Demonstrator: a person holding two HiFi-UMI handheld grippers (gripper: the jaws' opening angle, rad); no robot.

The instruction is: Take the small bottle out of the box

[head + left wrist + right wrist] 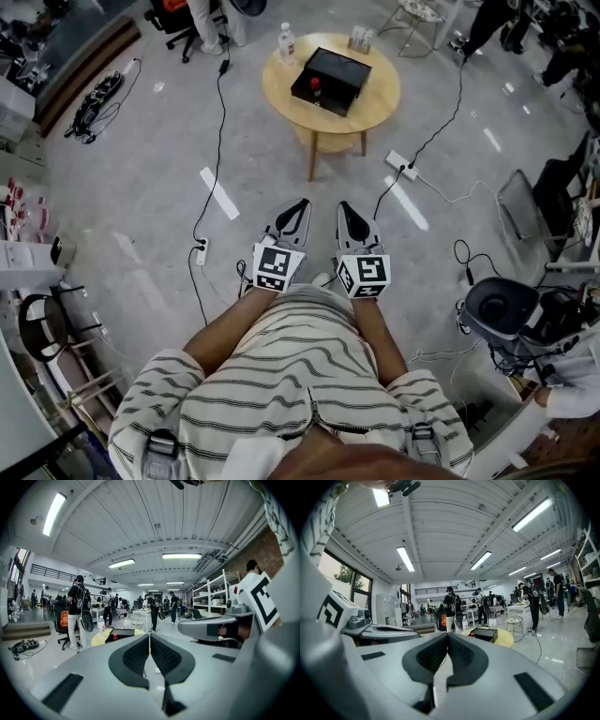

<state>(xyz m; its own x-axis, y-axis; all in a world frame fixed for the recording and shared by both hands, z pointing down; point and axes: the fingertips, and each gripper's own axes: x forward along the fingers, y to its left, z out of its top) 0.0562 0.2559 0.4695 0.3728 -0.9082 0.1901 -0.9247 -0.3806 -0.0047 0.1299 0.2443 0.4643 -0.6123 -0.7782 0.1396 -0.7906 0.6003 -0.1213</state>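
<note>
The round desk (377,101) stands at 12 o'clock, far across the floor. A black box (339,73) sits on it, and the small bottle (316,90) with a red top is inside. The left gripper (300,205) and right gripper (345,207) are side by side, well apart from the desk. Both sets of jaws are closed tight on nothing.

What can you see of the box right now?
The box is black, flat and rectangular, and looks open-topped. It lies turned at an angle on the round wooden table. A small red-topped thing shows near its left edge, seemingly inside. It may be the small bottle, but it is too small to be sure. A clear bottle stands apart beyond the box. Nothing else touches the box.
</note>
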